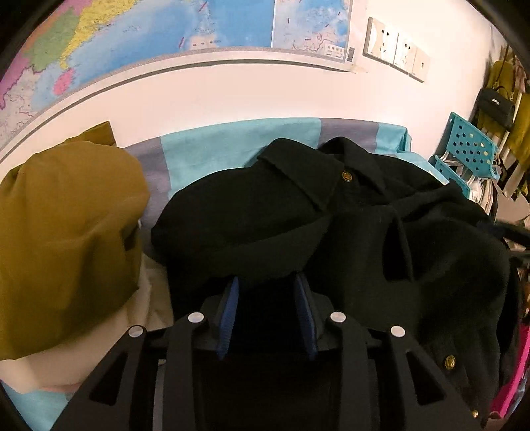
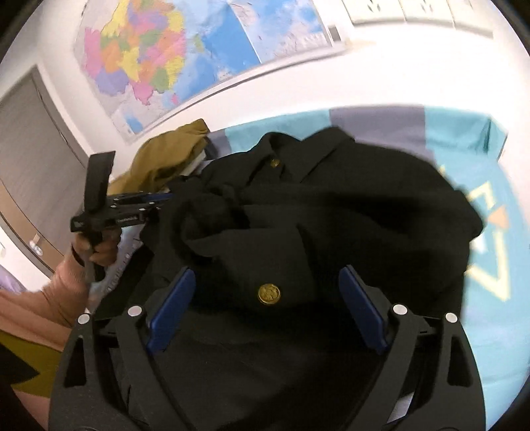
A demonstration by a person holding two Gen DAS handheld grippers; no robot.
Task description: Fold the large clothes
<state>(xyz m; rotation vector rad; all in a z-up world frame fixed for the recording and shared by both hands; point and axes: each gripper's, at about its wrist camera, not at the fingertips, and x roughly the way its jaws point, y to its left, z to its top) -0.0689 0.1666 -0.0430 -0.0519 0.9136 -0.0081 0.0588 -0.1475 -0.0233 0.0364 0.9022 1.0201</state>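
A black coat point(image 1: 331, 232) with gold buttons point(image 2: 269, 294) lies crumpled on the bed, collar toward the wall. In the left wrist view my left gripper point(image 1: 268, 281) has its blue pads point(image 1: 232, 305) a little apart, and a fold of the coat drapes over the fingertips; the pads do not press on it. In the right wrist view the left gripper point(image 2: 165, 198) sits at the coat's left edge, held by a hand point(image 2: 99, 245). My right gripper point(image 2: 266, 270) stands wide open just above the coat point(image 2: 331, 205), one gold button between its fingers point(image 2: 172, 305).
A mustard garment point(image 1: 66, 232) is heaped on the bed's left over a pale cloth. The teal and grey bedsheet point(image 1: 215, 146) runs to the wall with a map point(image 1: 149, 30). A teal perforated basket point(image 1: 470, 149) and hanging clothes stand at the right.
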